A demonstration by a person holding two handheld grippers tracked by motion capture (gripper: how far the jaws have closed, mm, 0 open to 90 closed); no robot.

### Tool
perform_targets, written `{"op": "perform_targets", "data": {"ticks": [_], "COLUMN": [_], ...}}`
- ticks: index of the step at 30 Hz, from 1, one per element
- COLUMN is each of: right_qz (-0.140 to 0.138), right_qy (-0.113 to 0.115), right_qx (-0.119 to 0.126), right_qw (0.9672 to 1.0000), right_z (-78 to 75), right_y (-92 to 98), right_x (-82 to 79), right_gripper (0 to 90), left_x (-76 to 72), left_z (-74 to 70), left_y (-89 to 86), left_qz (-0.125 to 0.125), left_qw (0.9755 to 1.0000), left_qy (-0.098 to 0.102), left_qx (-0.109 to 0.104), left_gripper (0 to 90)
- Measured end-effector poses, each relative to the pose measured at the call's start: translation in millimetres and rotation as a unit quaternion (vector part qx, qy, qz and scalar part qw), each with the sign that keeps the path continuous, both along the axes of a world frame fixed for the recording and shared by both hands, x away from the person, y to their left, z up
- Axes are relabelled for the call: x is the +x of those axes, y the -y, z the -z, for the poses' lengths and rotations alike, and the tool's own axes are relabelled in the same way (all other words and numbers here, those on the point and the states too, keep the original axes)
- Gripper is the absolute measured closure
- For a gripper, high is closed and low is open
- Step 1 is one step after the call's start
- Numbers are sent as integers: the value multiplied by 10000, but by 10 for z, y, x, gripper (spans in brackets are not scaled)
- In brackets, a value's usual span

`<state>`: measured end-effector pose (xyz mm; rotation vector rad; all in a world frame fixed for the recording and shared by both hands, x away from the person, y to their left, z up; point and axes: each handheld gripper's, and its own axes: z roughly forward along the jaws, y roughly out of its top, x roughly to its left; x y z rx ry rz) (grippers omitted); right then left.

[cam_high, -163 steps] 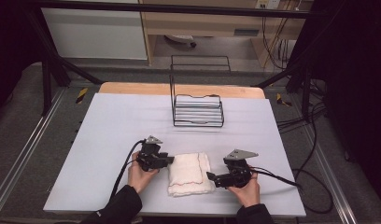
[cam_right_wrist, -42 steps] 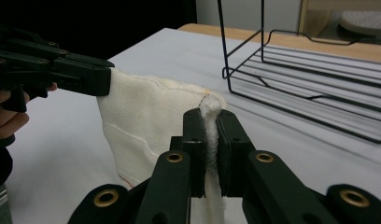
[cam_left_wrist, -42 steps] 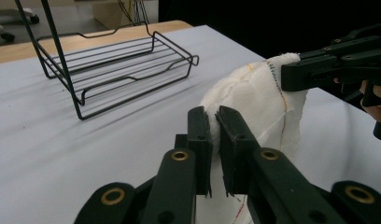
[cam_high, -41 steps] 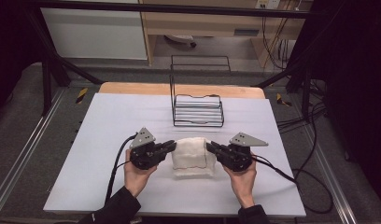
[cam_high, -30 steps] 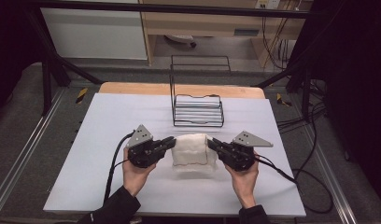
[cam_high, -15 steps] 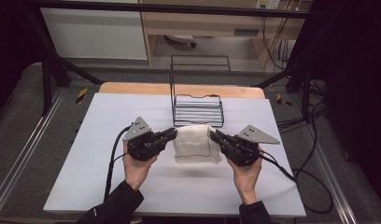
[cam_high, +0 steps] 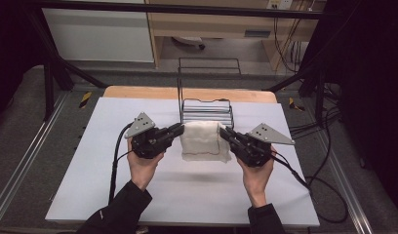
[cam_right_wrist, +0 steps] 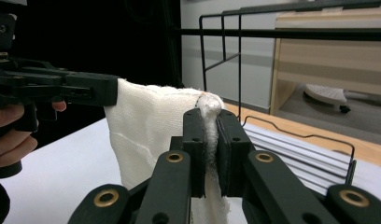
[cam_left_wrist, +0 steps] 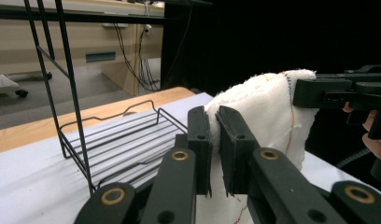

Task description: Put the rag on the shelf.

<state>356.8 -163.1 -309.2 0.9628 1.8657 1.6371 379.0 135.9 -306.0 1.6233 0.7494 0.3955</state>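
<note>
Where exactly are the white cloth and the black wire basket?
white cloth (cam_high: 202, 141), high view, middle of its hanging front face.
black wire basket (cam_high: 207, 103), high view, near top rim of its low tray.

The towel (cam_high: 205, 141) is white cloth, soft and nubbly, with a loose woven texture (thin coloured threads run along its seams). The rack (cam_high: 207, 108) is thin black wire, smooth metal with a faint sheen. The table (cam_high: 187, 195) has a matt pale sheet over a bare wooden edge
</note>
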Motion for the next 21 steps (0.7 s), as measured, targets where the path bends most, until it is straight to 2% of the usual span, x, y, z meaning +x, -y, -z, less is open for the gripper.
{"op": "perform_targets", "data": {"ticks": [21], "right_qz": [256], "right_qy": [421], "right_qx": [160], "right_qw": [9987], "right_z": [-343], "right_y": [-37], "right_x": [129], "right_gripper": [838], "left_x": [160], "left_z": [-318], "left_y": [23], "left_qz": [-119], "left_qw": [9991], "left_qy": [356], "left_qx": [-214], "left_gripper": [829]}}
